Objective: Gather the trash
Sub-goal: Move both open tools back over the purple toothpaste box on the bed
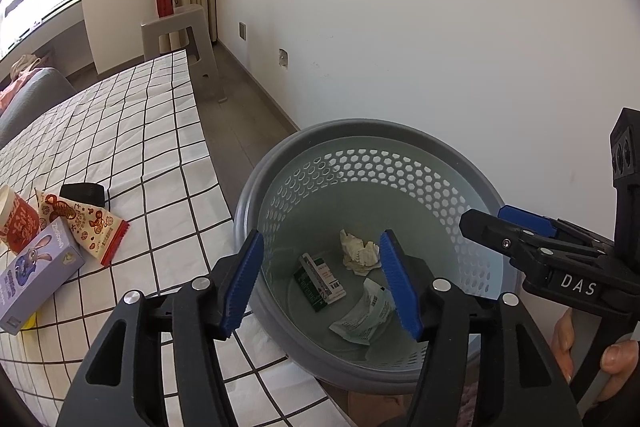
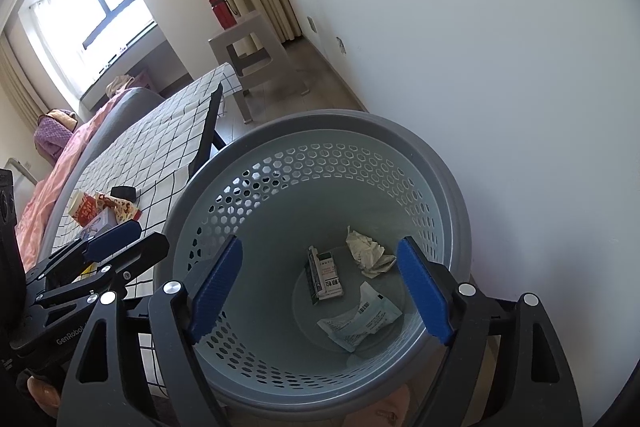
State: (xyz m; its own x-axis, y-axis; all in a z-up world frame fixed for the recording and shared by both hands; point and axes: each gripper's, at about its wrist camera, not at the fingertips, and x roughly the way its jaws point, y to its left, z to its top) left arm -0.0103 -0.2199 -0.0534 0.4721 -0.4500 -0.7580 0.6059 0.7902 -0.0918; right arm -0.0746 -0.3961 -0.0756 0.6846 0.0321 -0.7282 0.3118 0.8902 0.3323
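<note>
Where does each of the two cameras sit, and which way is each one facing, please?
Left wrist: sits on the left claw, open, looking down into the grey bin beside the checked table; the right claw and fingers show at right.
Right wrist: sits on the right claw, open, looking straight down into the bin; the left claw shows at left.
Shared: the crumpled tissue, small box, plastic wrapper, table snacks.
</note>
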